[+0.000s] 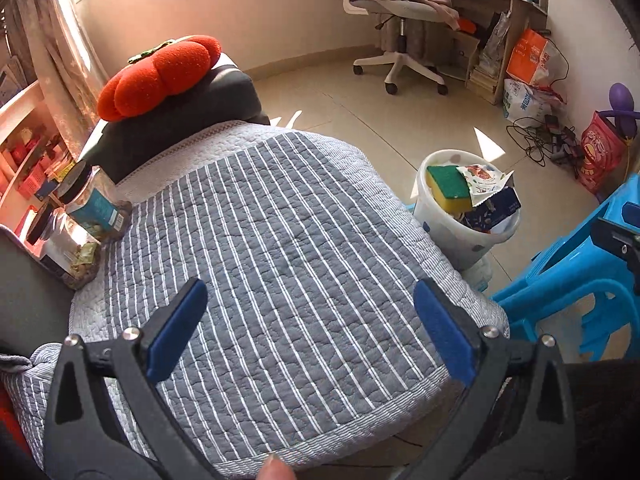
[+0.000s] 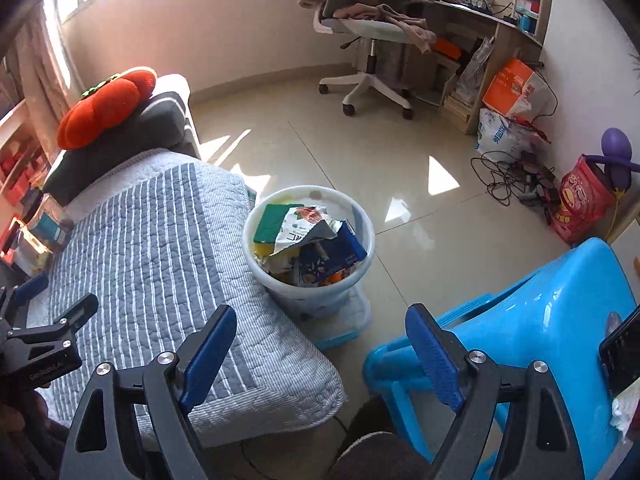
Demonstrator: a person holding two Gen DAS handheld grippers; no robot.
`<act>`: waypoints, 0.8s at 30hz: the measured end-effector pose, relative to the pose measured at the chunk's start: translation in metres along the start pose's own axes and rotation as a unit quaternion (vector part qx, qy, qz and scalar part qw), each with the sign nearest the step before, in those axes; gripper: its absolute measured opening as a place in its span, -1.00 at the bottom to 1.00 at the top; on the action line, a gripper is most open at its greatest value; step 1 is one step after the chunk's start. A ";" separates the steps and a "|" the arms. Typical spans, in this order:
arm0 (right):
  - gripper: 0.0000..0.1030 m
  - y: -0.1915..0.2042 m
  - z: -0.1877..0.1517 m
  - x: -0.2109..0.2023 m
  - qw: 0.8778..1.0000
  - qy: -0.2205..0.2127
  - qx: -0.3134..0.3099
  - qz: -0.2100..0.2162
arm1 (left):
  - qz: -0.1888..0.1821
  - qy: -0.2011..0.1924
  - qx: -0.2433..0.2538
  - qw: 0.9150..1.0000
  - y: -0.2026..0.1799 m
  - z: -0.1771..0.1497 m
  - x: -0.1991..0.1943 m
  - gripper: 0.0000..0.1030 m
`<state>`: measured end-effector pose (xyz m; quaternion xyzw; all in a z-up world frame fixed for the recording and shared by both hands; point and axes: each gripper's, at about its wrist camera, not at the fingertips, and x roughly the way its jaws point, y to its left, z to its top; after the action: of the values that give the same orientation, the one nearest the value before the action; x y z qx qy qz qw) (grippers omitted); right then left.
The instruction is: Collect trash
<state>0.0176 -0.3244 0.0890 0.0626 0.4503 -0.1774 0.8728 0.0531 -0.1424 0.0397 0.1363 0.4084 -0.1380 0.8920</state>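
Note:
A white trash bucket [image 2: 360, 236] stands on the floor beside the sofa and holds a green-yellow sponge [image 2: 270, 222], torn wrappers [image 2: 298, 230] and a dark blue packet [image 2: 340, 250]. It also shows in the left wrist view [image 1: 448, 228]. My left gripper [image 1: 310, 300] is open and empty above the grey striped quilt [image 1: 280, 240]. My right gripper [image 2: 320, 324] is open and empty, above the gap between sofa and blue stool, short of the bucket. The left gripper also shows at the left edge of the right wrist view [image 2: 56, 304].
Two clear jars [image 1: 94, 200] lie at the quilt's left edge. An orange pumpkin cushion [image 1: 160, 76] sits on a dark pillow. A blue plastic stool [image 2: 540, 320] stands right of the bucket. An office chair [image 2: 368, 40], desk, bags and cables [image 2: 508, 176] line the far wall.

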 end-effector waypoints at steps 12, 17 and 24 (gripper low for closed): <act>0.78 0.062 -0.051 0.001 0.998 -0.026 -0.063 0.016 | 0.039 -0.035 -0.056 0.997 0.023 -0.059 -0.030 0.99; 0.78 0.071 -0.056 0.010 0.997 -0.015 -0.072 0.014 | 0.030 -0.024 -0.065 0.997 0.030 -0.068 -0.028 0.99; 0.78 0.080 -0.058 0.012 0.996 -0.010 -0.084 0.017 | 0.024 -0.029 -0.072 0.997 0.030 -0.069 -0.032 0.99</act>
<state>0.0092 -0.2374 0.0408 -0.0051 0.4536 -0.1249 0.8824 -0.0044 -0.0853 0.0248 0.0773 0.3882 -0.0900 0.9139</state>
